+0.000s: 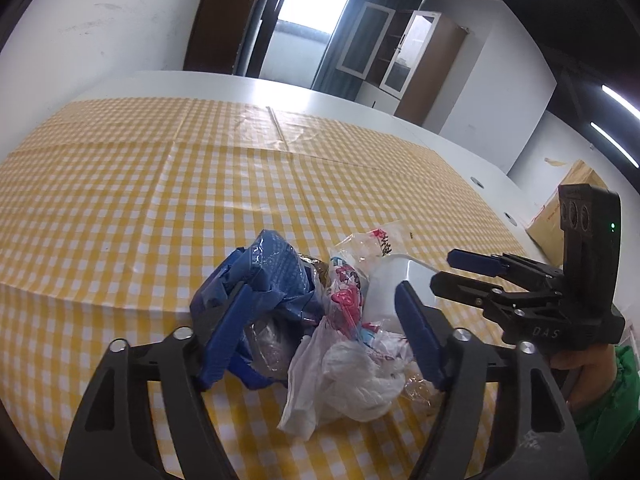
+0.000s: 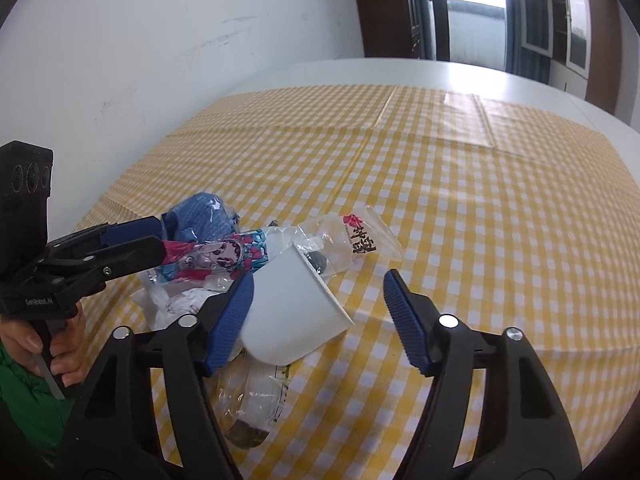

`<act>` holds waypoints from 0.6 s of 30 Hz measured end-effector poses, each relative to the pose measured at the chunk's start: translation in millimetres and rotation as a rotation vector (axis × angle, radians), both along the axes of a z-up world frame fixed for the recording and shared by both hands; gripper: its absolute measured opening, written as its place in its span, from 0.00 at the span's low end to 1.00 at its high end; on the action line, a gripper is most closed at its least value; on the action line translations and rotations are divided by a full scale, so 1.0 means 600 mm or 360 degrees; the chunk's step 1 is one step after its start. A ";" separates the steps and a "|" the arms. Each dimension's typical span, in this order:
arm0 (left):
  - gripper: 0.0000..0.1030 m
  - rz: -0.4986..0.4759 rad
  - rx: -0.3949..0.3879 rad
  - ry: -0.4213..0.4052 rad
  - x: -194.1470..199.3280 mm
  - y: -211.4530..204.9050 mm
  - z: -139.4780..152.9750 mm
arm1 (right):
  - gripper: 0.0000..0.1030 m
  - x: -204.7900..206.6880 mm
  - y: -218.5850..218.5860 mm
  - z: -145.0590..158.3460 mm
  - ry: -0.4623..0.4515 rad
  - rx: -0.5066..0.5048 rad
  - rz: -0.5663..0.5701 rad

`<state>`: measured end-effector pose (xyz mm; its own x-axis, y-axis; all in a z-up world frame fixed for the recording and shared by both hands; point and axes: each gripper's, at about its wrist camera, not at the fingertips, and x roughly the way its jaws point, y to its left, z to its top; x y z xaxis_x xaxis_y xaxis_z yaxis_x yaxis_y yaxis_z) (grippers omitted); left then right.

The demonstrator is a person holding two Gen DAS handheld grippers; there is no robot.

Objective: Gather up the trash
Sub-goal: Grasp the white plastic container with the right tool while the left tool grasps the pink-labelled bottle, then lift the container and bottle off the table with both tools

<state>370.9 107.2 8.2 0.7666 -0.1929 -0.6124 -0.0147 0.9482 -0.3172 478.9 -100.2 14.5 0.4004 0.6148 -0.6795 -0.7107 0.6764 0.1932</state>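
Note:
A heap of trash lies on the yellow checked tablecloth [image 1: 168, 184]: a crumpled blue bag [image 1: 268, 272], a pink and blue printed wrapper [image 1: 344, 292], white crumpled plastic [image 1: 352, 380], a white paper cup [image 2: 292, 312] on its side, and a clear bag with red print [image 2: 356, 236]. My left gripper [image 1: 320, 288] stands open around the heap, its left pad against the blue bag. My right gripper [image 2: 320, 276] is open. Its left pad touches the cup and its right pad is apart from everything. A clear wrapper [image 2: 256, 400] lies under the cup.
The cloth [image 2: 480, 184] covers a white table [image 1: 360, 108] against a white wall. The cloth drops over the table edge near the bottom left of the left wrist view. A cardboard box [image 1: 560, 212] stands beyond the table's right side. Hands in green sleeves [image 2: 28, 384] hold both grippers.

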 end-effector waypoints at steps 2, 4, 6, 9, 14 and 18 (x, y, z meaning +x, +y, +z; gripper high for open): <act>0.41 -0.0009 0.0007 0.0030 0.007 -0.005 -0.011 | 0.54 0.006 0.009 -0.011 0.0038 -0.0021 0.0055; 0.38 -0.0042 -0.0005 0.0032 0.011 -0.010 -0.018 | 0.48 0.011 0.012 -0.016 0.0092 0.0022 0.0101; 0.27 -0.0055 -0.0003 0.0030 0.012 -0.011 -0.024 | 0.42 0.015 0.008 -0.017 0.0149 0.0071 0.0108; 0.15 -0.0058 -0.0056 0.0003 0.009 -0.002 -0.031 | 0.36 0.007 0.006 -0.012 0.0145 0.0072 0.0122; 0.11 -0.0063 -0.0074 -0.0080 -0.003 0.002 -0.026 | 0.24 -0.013 -0.018 -0.002 0.0181 0.0112 0.0140; 0.10 -0.0044 -0.0038 -0.0170 -0.022 -0.001 -0.016 | 0.20 -0.040 -0.022 -0.004 0.0211 0.0130 0.0171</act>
